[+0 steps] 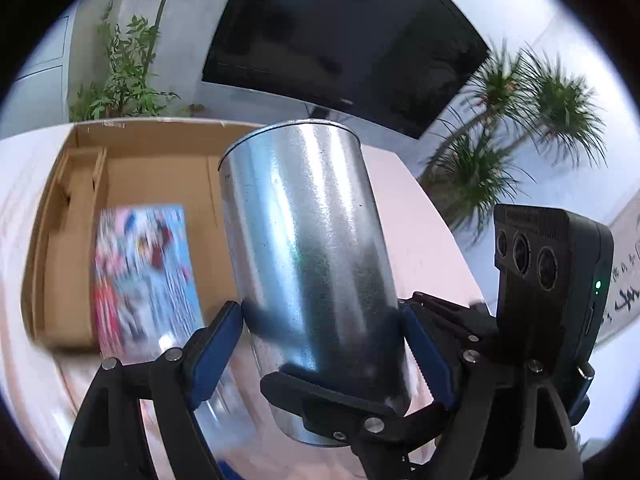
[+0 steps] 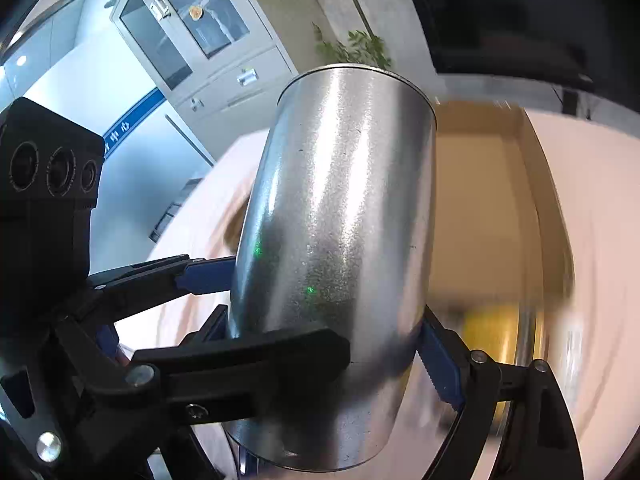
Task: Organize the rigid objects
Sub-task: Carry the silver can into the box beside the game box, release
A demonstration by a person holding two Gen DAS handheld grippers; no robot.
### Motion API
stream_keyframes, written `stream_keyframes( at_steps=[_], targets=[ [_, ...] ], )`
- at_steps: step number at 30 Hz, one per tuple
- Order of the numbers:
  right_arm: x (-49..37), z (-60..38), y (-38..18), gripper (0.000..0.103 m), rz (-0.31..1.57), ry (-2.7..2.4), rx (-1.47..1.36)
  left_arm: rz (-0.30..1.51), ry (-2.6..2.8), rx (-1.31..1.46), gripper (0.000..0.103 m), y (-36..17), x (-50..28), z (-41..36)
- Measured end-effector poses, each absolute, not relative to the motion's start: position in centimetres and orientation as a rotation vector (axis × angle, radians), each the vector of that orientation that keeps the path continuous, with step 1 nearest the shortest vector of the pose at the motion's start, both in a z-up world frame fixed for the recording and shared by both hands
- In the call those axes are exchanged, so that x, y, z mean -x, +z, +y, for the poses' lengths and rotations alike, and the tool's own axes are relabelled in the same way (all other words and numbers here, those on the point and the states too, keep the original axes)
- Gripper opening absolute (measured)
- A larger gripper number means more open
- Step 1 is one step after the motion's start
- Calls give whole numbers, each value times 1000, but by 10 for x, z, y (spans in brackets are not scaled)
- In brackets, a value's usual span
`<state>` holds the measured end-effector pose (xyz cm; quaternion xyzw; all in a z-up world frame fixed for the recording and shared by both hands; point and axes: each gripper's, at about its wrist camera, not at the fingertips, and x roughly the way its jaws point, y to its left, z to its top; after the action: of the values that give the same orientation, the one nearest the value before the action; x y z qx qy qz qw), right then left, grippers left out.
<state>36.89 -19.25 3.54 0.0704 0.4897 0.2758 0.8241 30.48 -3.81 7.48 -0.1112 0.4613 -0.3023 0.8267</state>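
wall: pale | dark screen [image 1: 340,36] | glass-door cabinet [image 2: 192,32] | leafy plants [image 1: 520,120]

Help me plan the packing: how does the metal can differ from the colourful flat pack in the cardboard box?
The metal can is a plain silver cylinder; the colourful pack is flat and printed. The can is held tilted by the left gripper and right gripper; the pack lies in the cardboard box. Both look rigid.

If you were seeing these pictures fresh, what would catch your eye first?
The shiny metal can, filling the middle of both views, clamped low down by the left gripper and the right gripper. Behind it lies an open cardboard box holding a colourful packet.
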Motion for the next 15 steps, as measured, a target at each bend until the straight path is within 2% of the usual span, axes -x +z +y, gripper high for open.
stream_keyframes(
  at_steps=[3,7,12,15],
  targets=[
    [-419,-191,31,87,1093,593,-166,1054,-634,253,82,64,-350,-38],
    [-477,-190,-19,87,1225,570,-207,1188,-638,331,82,14,-391,-33],
    [-497,-192,-85,87,1375,519,-238,1353,-627,447,81,-59,-406,-26],
    [-486,-194,-104,88,1413,512,-207,1351,-636,417,80,-64,-396,-29]
  ],
)
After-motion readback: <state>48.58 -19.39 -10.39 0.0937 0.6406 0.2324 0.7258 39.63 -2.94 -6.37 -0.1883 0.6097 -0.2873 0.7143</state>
